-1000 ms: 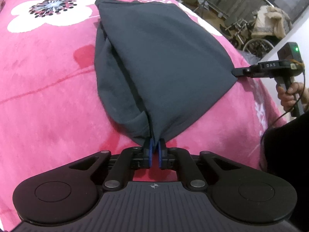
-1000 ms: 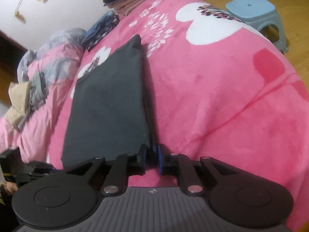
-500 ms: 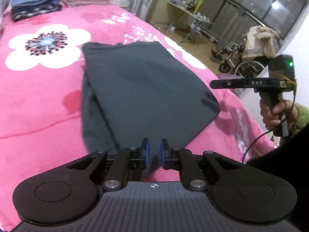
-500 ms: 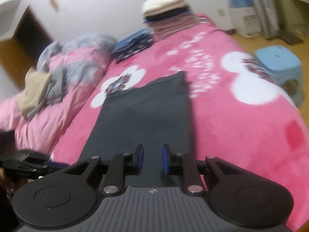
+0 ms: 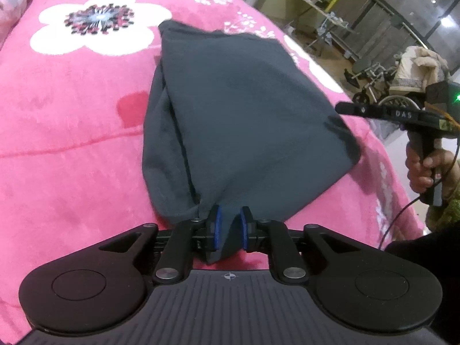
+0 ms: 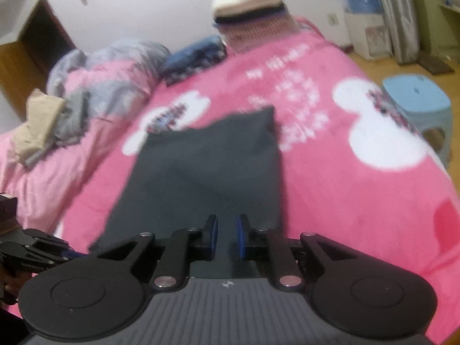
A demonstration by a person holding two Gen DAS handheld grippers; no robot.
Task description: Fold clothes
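Note:
A dark grey folded garment [image 5: 244,109] lies flat on the pink bed [image 5: 72,143]; the right wrist view shows it blurred [image 6: 207,166]. My left gripper [image 5: 229,224] is at its near corner. Its jaws are opening, and the slack corner of cloth hangs loosely between the blue pads. My right gripper [image 6: 226,230] hovers over the garment's other near corner with nothing between its fingers, and its jaws are closing. From the left wrist view, the right gripper [image 5: 342,107] floats just above the cloth, held by a hand [image 5: 422,169].
Pink blanket with white flowers covers the bed. A stack of folded clothes [image 6: 253,14] and a blue folded garment [image 6: 195,57] sit at the far end, loose laundry [image 6: 57,115] at the left. A blue stool [image 6: 417,100] stands on the floor; a wheelchair [image 5: 373,86] beyond.
Both grippers were shut on the garment's near corners a second ago. Both have parted their jaws. The right gripper has lifted off its corner and rolled upward; the garment now lies flatter.

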